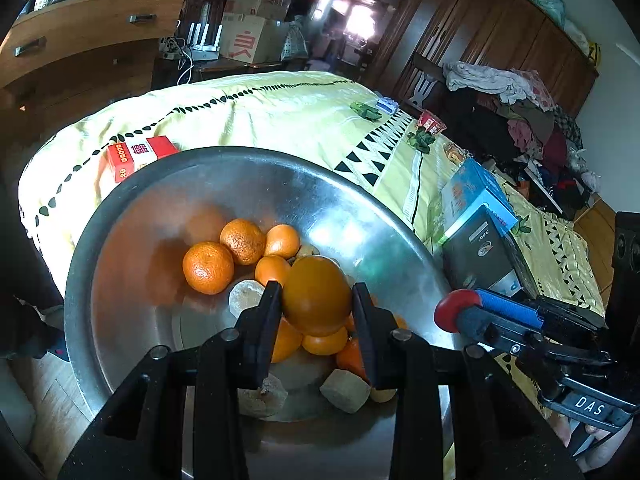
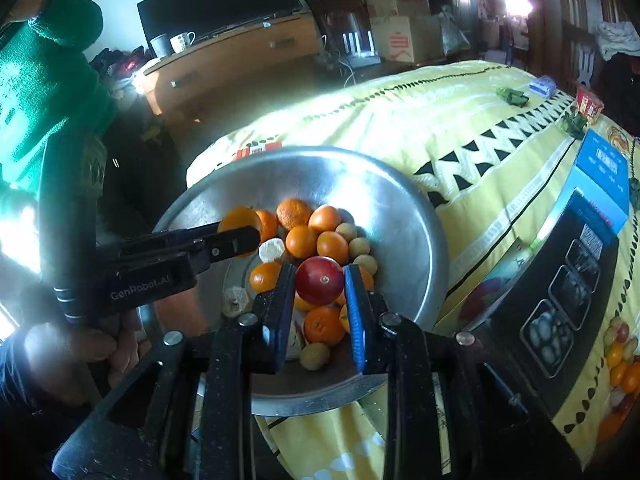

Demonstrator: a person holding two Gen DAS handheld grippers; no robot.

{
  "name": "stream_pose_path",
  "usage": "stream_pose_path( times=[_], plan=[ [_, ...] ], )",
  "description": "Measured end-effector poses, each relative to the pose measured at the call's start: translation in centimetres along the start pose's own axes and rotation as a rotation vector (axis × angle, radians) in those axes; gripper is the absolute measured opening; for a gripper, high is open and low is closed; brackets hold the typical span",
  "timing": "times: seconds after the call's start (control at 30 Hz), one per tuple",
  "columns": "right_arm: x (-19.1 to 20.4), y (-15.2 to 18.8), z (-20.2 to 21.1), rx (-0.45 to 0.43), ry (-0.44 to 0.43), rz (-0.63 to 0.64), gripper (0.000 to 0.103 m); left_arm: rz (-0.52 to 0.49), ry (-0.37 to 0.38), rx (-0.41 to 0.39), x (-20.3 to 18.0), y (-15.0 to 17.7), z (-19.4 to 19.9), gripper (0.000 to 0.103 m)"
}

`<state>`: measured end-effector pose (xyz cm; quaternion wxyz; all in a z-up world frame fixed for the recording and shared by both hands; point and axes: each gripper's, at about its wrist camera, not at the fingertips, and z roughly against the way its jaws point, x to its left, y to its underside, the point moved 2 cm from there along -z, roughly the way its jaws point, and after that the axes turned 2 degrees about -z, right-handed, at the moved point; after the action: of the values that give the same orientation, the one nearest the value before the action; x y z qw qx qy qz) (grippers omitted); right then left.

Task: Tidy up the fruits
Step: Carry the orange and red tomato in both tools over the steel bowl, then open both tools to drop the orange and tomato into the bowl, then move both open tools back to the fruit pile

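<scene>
Over the steel bowl [image 1: 384, 216], left gripper [image 1: 316, 300] (marked GenRobot.AI) jaws pinching an orange [image 1: 316, 296], right gripper [image 2: 320, 284] jaws pinching a red fruit [image 2: 320, 286]

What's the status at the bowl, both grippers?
Left gripper shut on orange. Right gripper shut on red fruit. Both over steel bowl of tangerines. Nothing blocking.

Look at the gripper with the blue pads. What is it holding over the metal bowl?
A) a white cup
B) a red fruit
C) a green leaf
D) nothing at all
B: the right gripper has its blue pads pressed on both sides of a round red fruit, held just above the oranges in the metal bowl.
</scene>
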<state>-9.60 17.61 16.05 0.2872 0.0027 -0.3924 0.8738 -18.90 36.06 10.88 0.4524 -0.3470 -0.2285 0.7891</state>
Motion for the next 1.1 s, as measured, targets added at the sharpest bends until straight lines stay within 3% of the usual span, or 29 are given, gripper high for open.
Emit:
stream_pose_path(
  times=[0.33, 0.53, 0.57, 0.67, 0.87, 1.1],
  plan=[
    [0.9, 0.1, -1.4, 0.035, -0.019, -0.015, 0.027, 0.008, -0.016, 0.017, 0.0, 0.3, -0.3, 0.036],
    [1.2, -0.2, -0.7, 0.015, -0.024, -0.010, 0.027, 0.014, -0.033, 0.005, 0.0, 0.1, -0.2, 0.063],
    [1.3, -0.3, -0.3, 0.005, -0.024, -0.004, 0.030, 0.019, -0.040, 0.001, 0.0, 0.0, -0.1, 0.070],
    [1.8, -0.6, 1.5, -0.053, -0.020, 0.015, 0.045, 0.033, -0.046, -0.011, 0.1, -0.3, 0.2, 0.075],
    [2.6, 0.1, 6.8, -0.188, -0.003, 0.061, 0.050, 0.023, -0.035, -0.042, -0.9, -0.6, 1.2, 0.075],
    [-1.8, 5.0, 12.3, -0.260, 0.141, -0.011, 0.055, -0.053, 0.025, -0.158, -5.2, -2.0, 4.1, 0.075]
  ],
)
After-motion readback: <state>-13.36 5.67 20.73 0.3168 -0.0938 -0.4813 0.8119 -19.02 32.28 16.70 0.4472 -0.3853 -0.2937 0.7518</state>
